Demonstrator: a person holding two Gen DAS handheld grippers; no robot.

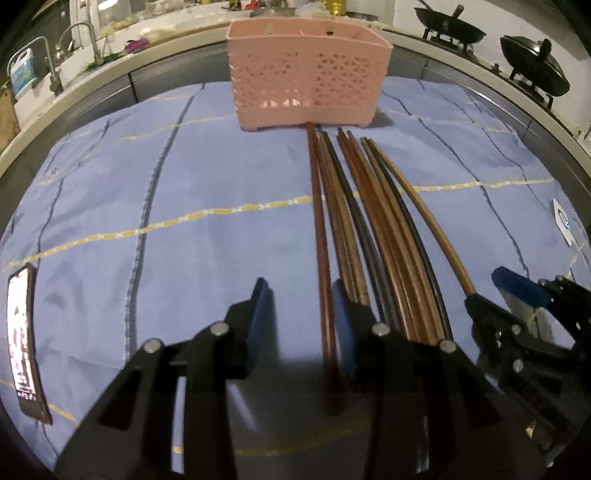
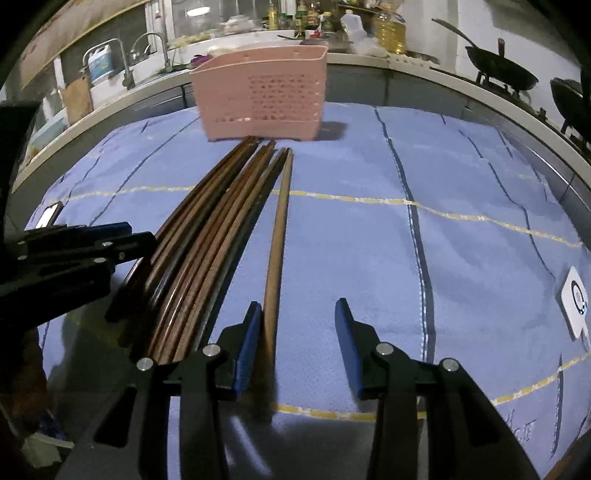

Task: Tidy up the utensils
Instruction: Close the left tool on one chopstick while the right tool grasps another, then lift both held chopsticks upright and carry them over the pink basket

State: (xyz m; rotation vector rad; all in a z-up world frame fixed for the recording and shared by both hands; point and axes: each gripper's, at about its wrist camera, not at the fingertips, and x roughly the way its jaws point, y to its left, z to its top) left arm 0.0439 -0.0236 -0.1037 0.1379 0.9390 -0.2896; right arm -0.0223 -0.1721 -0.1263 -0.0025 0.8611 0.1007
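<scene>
Here, both claws gape beside chopsticks [image 1: 369,221], cloth [image 2: 461,258] open rightward.

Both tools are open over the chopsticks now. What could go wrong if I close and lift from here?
The left tool straddles the reddish chopstick, but its right finger sits against the bundle and may drag neighbours. The right tool has the light chopstick hard against one finger, so it could slip out. Long sticks gripped at one end may swing and miss the basket.

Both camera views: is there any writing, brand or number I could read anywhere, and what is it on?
None can be read.
Phone at the cloth's edge: screen lit, content too blurred.
White tag: a ring symbol only, no words.
Jug by the tap: blue label, too small.
Bottles on the counter: labels too small.
</scene>
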